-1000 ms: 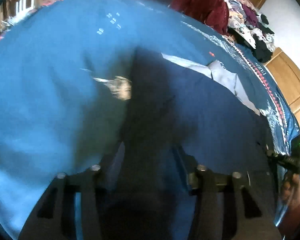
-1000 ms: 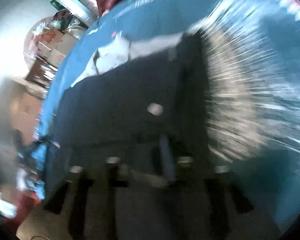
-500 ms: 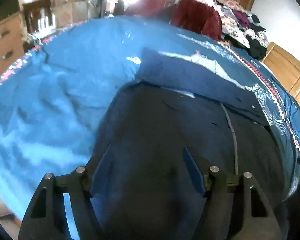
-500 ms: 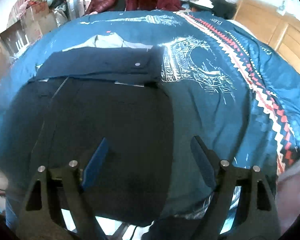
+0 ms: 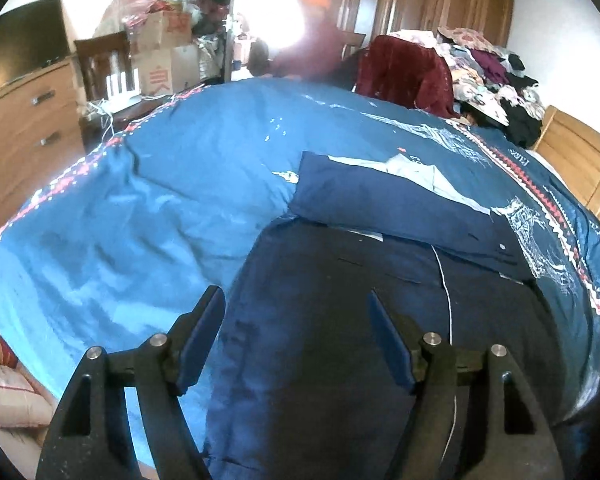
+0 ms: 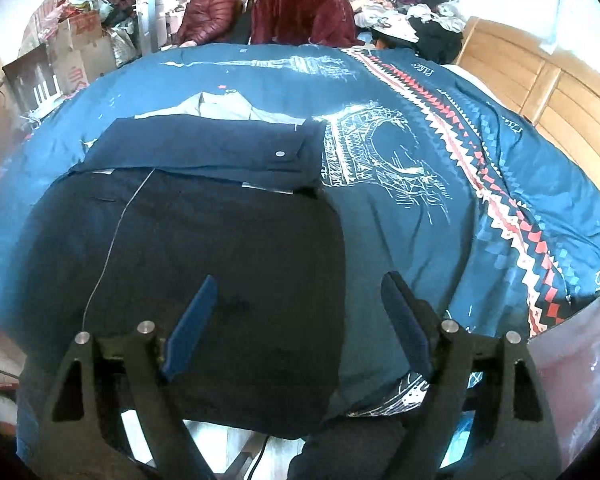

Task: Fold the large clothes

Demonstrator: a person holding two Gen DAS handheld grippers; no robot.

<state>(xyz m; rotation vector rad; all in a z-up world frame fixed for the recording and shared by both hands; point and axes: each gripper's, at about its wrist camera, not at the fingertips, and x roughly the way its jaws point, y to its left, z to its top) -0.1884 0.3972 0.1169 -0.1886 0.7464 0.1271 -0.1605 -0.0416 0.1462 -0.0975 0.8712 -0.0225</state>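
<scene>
In our left wrist view, our left gripper (image 5: 296, 320) hangs spread and empty over the dark navy fabric garment (image 5: 340, 320) on the blue patterned bedspread (image 5: 160, 200). In our right wrist view, our right gripper (image 6: 296, 308) is likewise spread, the garment (image 6: 220, 240) below and ahead, cardboard boxes (image 6: 80, 52) far left, their contents unclear.

Left gripper (image 5: 296, 322): two black skeletal finger arms with triangular cut-outs near the base, each tipped by a flat blue pad (image 5: 200, 338) angled inward. Two round silver screw heads (image 5: 158, 339) sit on each arm just behind the pad, four in all. Matte black finish with light dust specks.

Right gripper (image 6: 298, 308): same build. Black arms, triangular cut-outs, blue pads (image 6: 190, 328) on the inner faces; the right-hand pad shows a finely textured surface. Two silver screw heads (image 6: 448, 326) behind each pad. No cables or markings visible on either.
</scene>
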